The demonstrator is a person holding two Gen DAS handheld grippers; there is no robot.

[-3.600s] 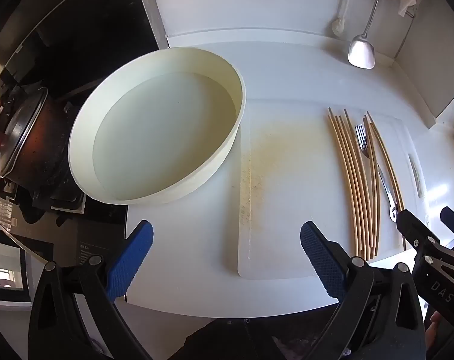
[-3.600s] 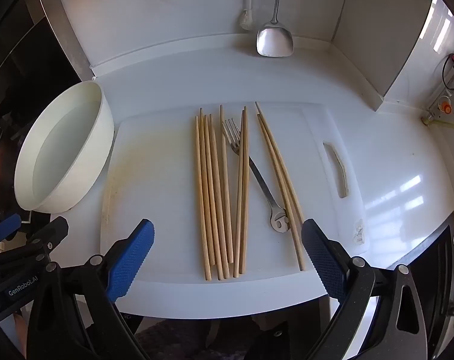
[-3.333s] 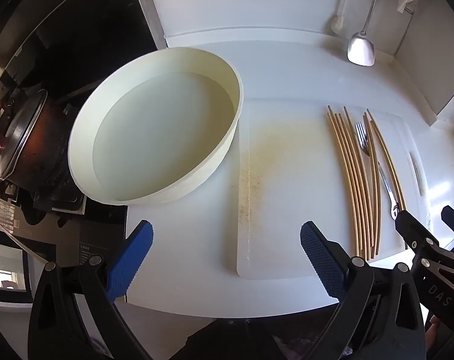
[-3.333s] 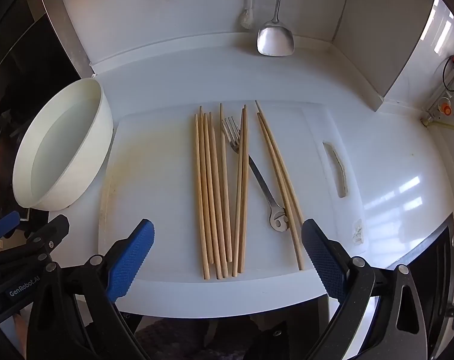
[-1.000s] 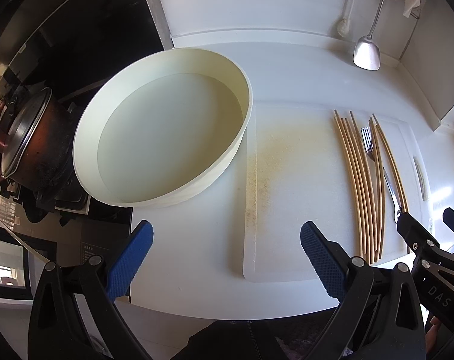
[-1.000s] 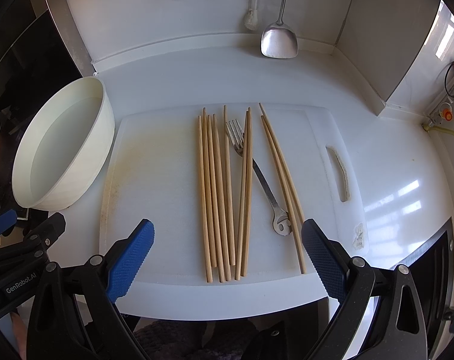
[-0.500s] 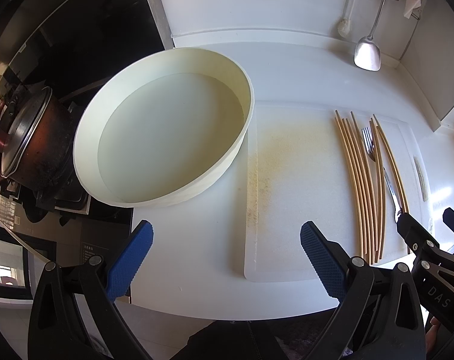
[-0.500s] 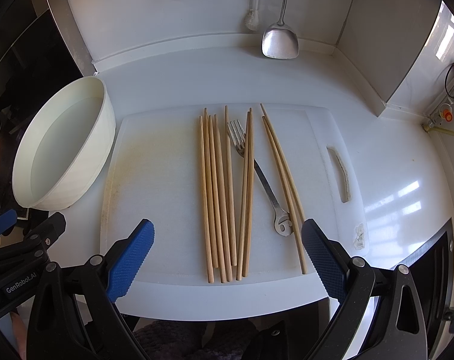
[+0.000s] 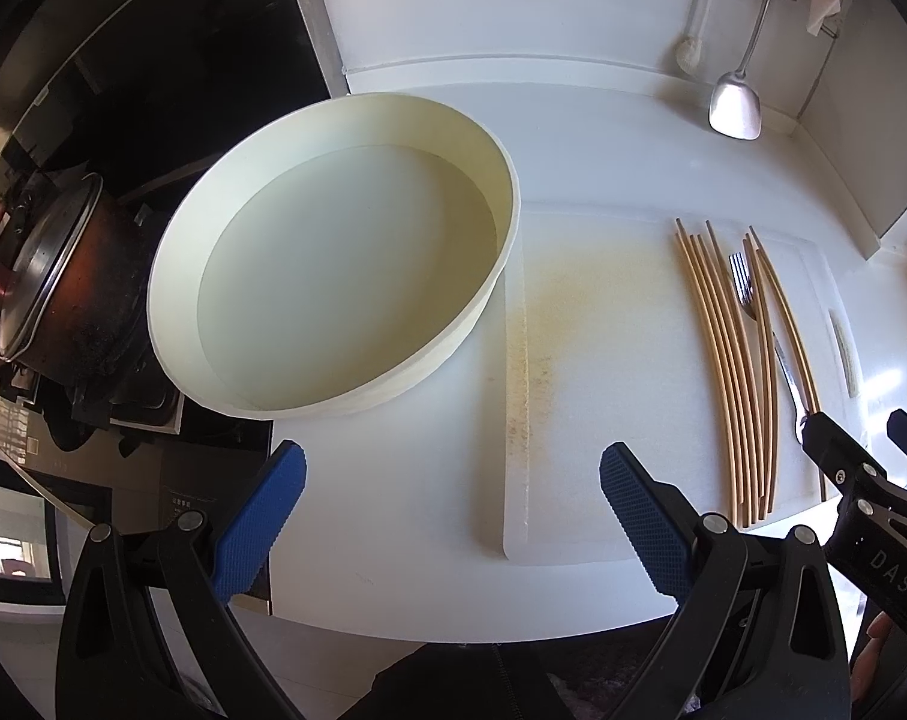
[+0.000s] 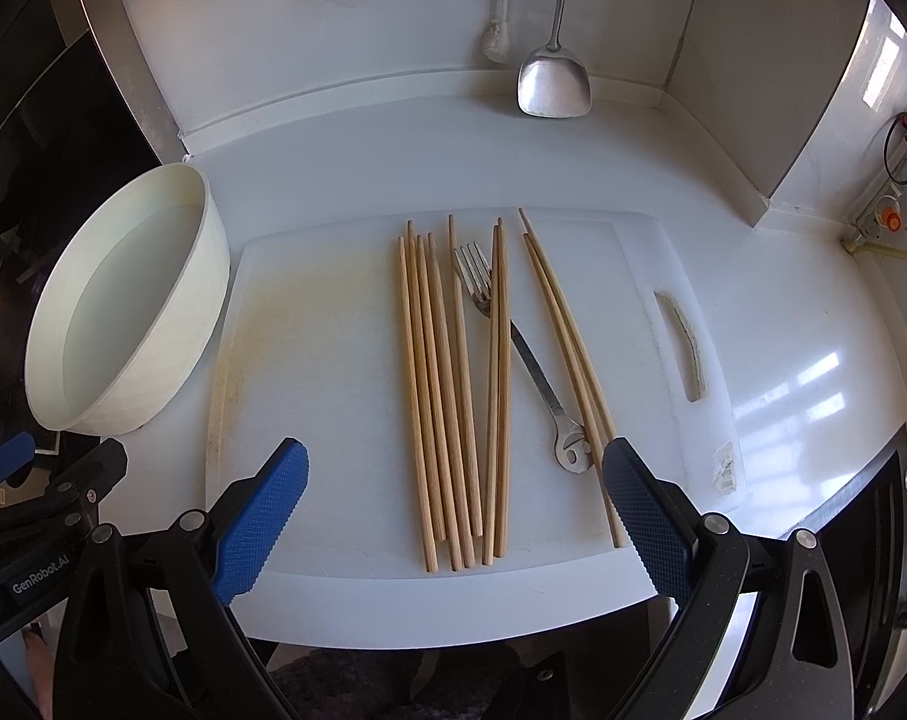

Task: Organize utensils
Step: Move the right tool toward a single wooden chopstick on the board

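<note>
Several wooden chopsticks (image 10: 447,384) lie side by side on a white cutting board (image 10: 309,360), with a metal fork (image 10: 528,360) among them. They also show in the left wrist view, chopsticks (image 9: 735,372) and fork (image 9: 753,306). My right gripper (image 10: 453,516) is open and empty, above the board's near edge before the chopsticks. My left gripper (image 9: 447,522) is open and empty, near the board's (image 9: 603,330) left edge. An empty white bowl (image 9: 333,252) stands left of the board, also in the right wrist view (image 10: 129,306).
A metal spatula (image 10: 552,84) leans on the back wall. A dark pot with a lid (image 9: 51,276) sits on the stove at far left. A corner wall (image 10: 753,90) rises at back right. The counter's front edge runs just below both grippers.
Both grippers have drifted slightly, so the board and bowl sit a little lower and to the right in view. Nothing was picked up; both stay open.
</note>
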